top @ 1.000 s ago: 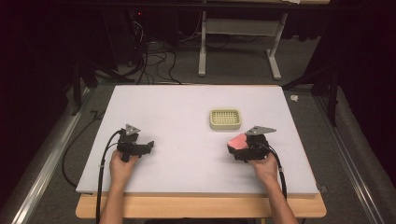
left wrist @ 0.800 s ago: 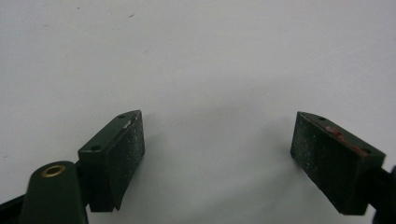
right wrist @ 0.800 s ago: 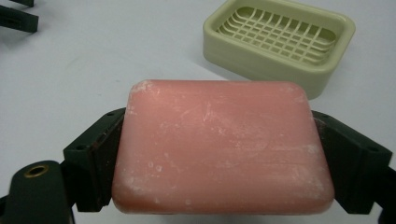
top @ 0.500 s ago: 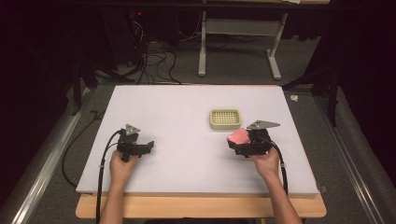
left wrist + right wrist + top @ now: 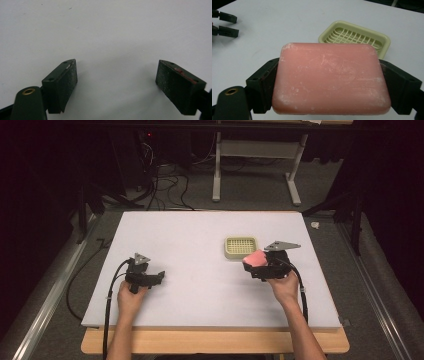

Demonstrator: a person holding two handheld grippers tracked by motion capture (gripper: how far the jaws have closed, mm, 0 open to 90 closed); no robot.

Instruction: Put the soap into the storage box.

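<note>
Pink and waxy, the rectangular bar of soap sits clamped between the jaws of our right gripper, its long axis running across from jaw to jaw. Just beyond the bar lies the pale green plastic soap dish with a slatted floor, slightly to the right along the gripper's line. We judge that the right hand is much the nearer to that dish. Well away from it, our left gripper hangs wide and empty over the white table.
</note>
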